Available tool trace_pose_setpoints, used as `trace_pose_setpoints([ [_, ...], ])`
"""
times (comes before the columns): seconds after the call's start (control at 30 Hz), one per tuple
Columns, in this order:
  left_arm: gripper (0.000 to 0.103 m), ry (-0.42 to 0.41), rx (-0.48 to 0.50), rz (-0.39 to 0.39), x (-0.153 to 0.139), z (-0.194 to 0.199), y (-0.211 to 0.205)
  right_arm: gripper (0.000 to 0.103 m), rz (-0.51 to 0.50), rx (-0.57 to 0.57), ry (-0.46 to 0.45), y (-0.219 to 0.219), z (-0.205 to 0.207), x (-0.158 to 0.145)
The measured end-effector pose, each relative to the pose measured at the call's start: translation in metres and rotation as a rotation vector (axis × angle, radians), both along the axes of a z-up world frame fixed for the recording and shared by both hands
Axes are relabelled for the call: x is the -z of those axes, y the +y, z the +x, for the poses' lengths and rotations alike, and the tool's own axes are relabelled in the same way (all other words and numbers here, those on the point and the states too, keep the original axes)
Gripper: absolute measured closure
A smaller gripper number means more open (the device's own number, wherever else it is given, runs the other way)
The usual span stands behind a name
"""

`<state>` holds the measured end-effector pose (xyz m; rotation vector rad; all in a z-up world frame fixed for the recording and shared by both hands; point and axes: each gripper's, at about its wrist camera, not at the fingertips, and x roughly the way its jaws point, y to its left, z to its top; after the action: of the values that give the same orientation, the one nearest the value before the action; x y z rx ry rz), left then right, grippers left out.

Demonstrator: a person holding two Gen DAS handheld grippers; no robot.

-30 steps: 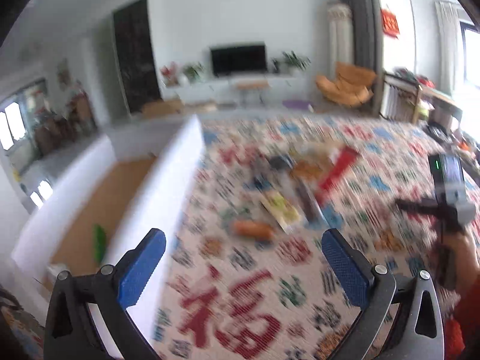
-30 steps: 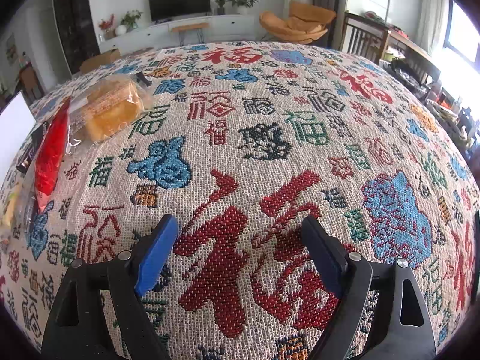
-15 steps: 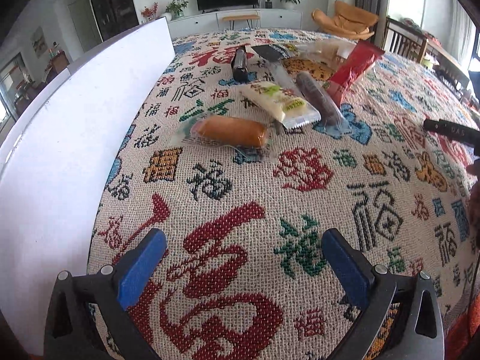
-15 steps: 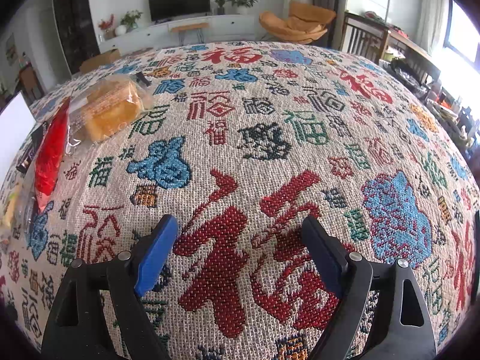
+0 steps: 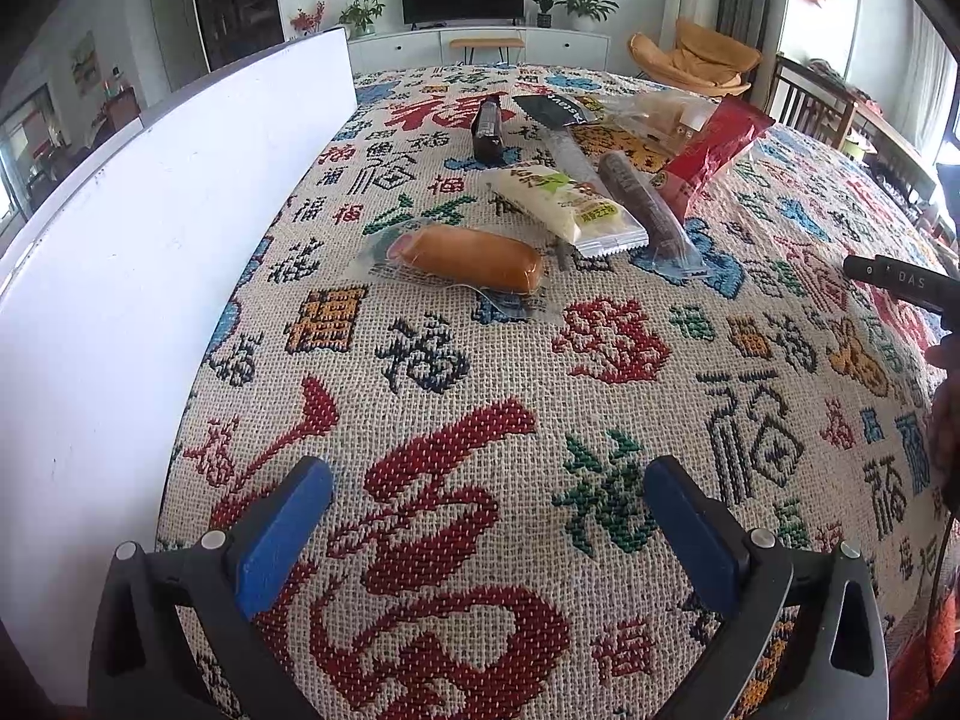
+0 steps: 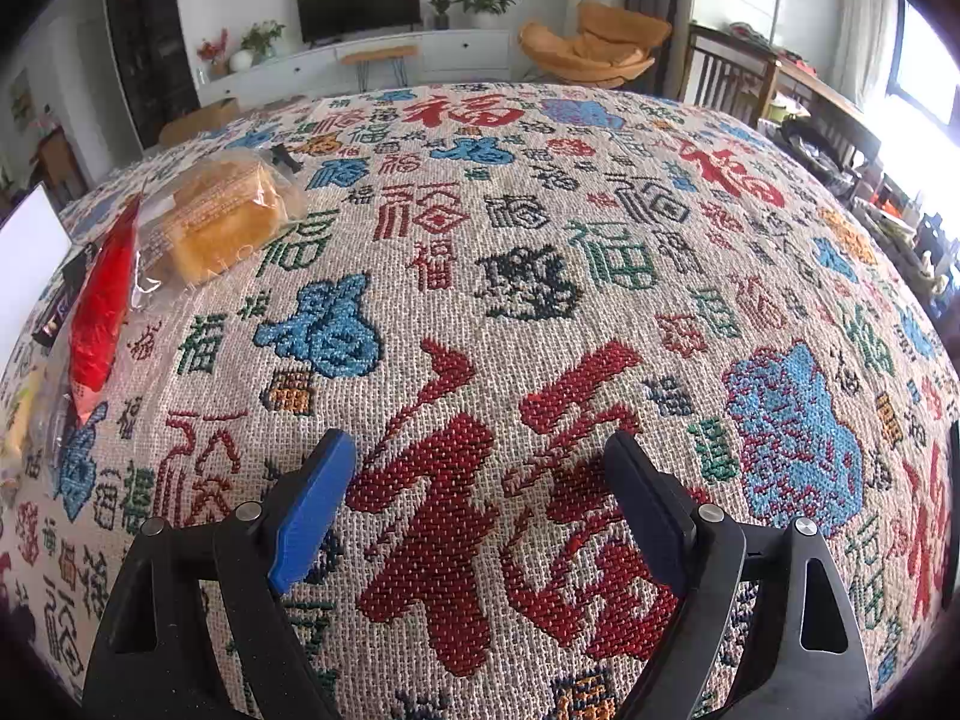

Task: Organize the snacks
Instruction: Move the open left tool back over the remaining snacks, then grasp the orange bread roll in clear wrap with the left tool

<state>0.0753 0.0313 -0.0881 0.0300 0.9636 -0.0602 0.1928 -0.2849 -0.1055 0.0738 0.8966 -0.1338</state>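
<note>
While both grippers hang over the woven tablecloth with nothing between their blue pads, the snacks lie in a loose cluster well ahead of them. Left gripper: jaws spread wide, empty, angled down over a large red character; a tall white panel stands along the cloth's left edge. Nearest in the left wrist view is a golden bread roll in clear wrap; just behind it a white packet with green print, lying slantwise; beside that, to the right, a long dark sausage stick in clear film; further right a red packet, its far end raised; behind these a clear bag of yellow cakes, a dark grey sachet and a small dark brown bar. At the right edge of that view a black handle and part of a hand show. Right gripper: jaws likewise wide apart and empty, above bare cloth and another red character; in the right wrist view the bag of cakes and the red packet lie far to the left, well apart from the fingers; a television and an orange chair stand in the room beyond.
</note>
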Motion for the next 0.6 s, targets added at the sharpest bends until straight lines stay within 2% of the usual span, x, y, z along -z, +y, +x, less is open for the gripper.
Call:
trace_pose_setpoints([
  [0.2,0.0,-0.021,0.029,0.0,0.0,-0.005,0.001,0.016,0.0,0.0,0.0,0.0,0.0,0.0],
  [0.43,0.0,0.061,0.057,-0.023,-0.004,-0.001,0.006,0.016,0.0,-0.001,0.0,0.0,0.0,0.0],
  [0.5,0.0,0.075,0.055,-0.07,-0.007,0.002,0.011,0.016,0.001,-0.001,0.0,0.0,0.0,0.0],
  [0.6,0.0,0.084,0.036,-0.208,-0.017,0.016,0.024,0.016,0.001,-0.001,0.0,0.0,0.0,0.0],
])
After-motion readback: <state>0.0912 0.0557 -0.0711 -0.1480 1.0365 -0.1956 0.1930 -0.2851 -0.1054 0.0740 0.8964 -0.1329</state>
